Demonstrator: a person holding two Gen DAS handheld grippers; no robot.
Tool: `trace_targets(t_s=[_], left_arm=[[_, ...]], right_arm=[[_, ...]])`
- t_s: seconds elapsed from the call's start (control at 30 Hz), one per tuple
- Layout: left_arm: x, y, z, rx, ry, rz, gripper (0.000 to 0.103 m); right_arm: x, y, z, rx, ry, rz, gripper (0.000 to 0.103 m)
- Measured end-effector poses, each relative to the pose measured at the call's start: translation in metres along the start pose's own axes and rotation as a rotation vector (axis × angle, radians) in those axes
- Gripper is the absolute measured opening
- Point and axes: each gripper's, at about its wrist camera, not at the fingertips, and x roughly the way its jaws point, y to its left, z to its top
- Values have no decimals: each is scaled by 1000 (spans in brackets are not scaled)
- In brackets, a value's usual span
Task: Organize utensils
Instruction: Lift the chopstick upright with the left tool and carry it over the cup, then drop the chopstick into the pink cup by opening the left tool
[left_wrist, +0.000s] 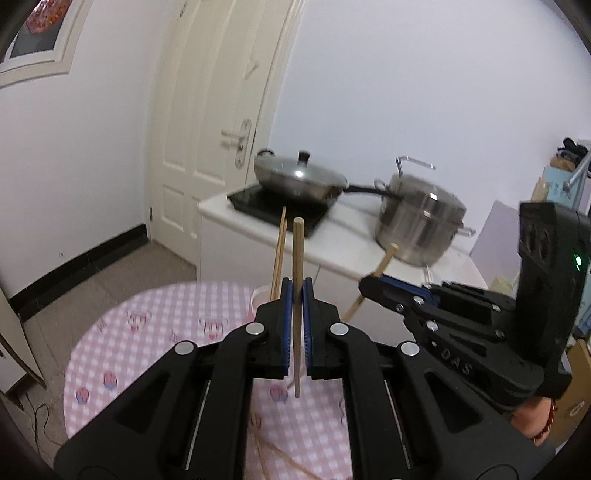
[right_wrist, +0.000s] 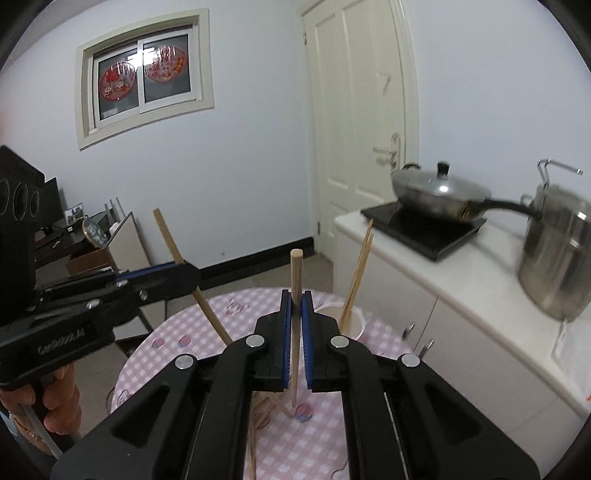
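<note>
- Left gripper is clamped tight on one chopstick, held near upright, probably so it drops in tip first.
- Right gripper pinches its own chopstick the same way.
- White cup at 1 o'clock of the right jaws already holds a pair.
- Loose sticks lie on the pink checked table, 7 o'clock.

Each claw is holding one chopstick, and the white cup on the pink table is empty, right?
Not quite. The left claw and right claw each hold one chopstick, but the white cup isn't empty: chopsticks already stand in it, as the right wrist view shows.
</note>
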Motion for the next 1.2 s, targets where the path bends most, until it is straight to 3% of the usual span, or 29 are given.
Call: trace_targets(t_s=[0.3,0.6,0.8,1.2], left_arm=[[16,-6,36,10,-149,71,6],[50,0,44,-8,-218,87,6],[85,10,24,3,-167,124,6],[120,31,-12,-3,-61,154,6]], right_arm=[[9,-20,27,-16,-93,-51,4],[27,-37,32,5,-136,-68,4],[49,-45,19,22,-97,-76,4],[79,-55,-16,18,-36,-117,4]])
